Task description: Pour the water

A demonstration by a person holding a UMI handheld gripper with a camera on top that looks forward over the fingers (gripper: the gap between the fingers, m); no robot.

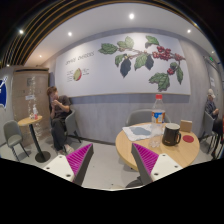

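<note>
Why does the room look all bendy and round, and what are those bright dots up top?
In the gripper view, the wide lens curves the wall mural and ceiling; the dots are ceiling lights glaring brightly. The bottle on the round table looks small beyond the open claw.

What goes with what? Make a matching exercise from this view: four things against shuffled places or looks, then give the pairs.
1. bottle
2. mug
3. person
4. leaf mural

A. short, dark, on the round table
B. on the wall
C. tall, clear, on the round table
D. seated by the tall table

Pairs: 1-C, 2-A, 3-D, 4-B.

The gripper is open and empty.
</note>
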